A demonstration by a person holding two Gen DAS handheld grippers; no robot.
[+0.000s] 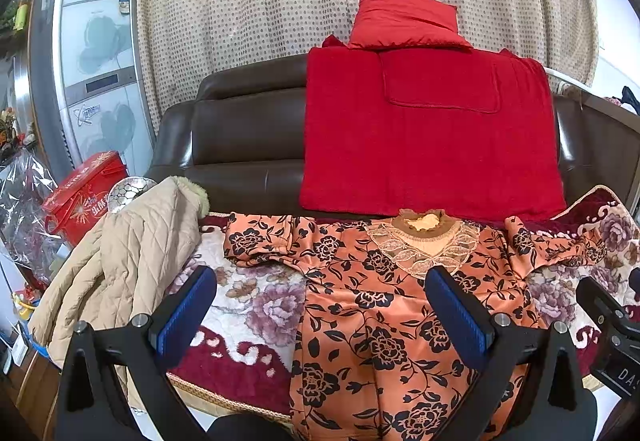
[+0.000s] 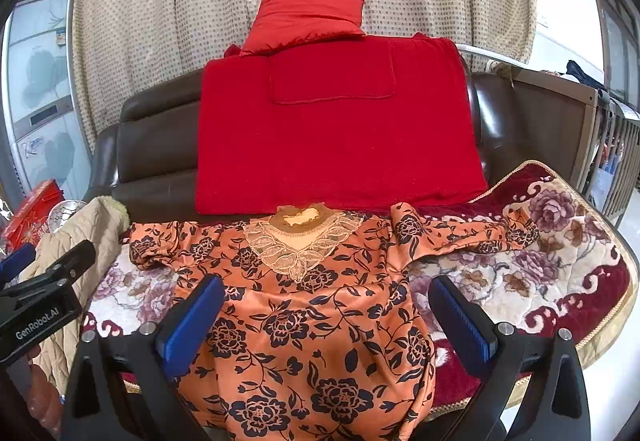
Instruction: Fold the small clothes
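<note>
blouse point(image 1: 384, 321): orange, black flower print, lace collar at far end, spread flat on the mat, both sleeves out to left and right
mat point(image 1: 248, 305): floral, cream and dark red, covers the sofa seat
left gripper point(image 1: 320, 305): jaws wide apart, nothing between them, hovers over the blouse's left side (blue pads clear of the cloth)
right gripper point(image 2: 326, 311): jaws wide apart, empty, over the blouse's middle
sofa point(image 1: 240, 129): dark brown, far behind the blouse
towel point(image 1: 420, 137): red, draped over the sofa back
pillow point(image 1: 404, 19): red, on top of the towel
jacket point(image 1: 132, 253): beige quilted, left of the blouse
</note>
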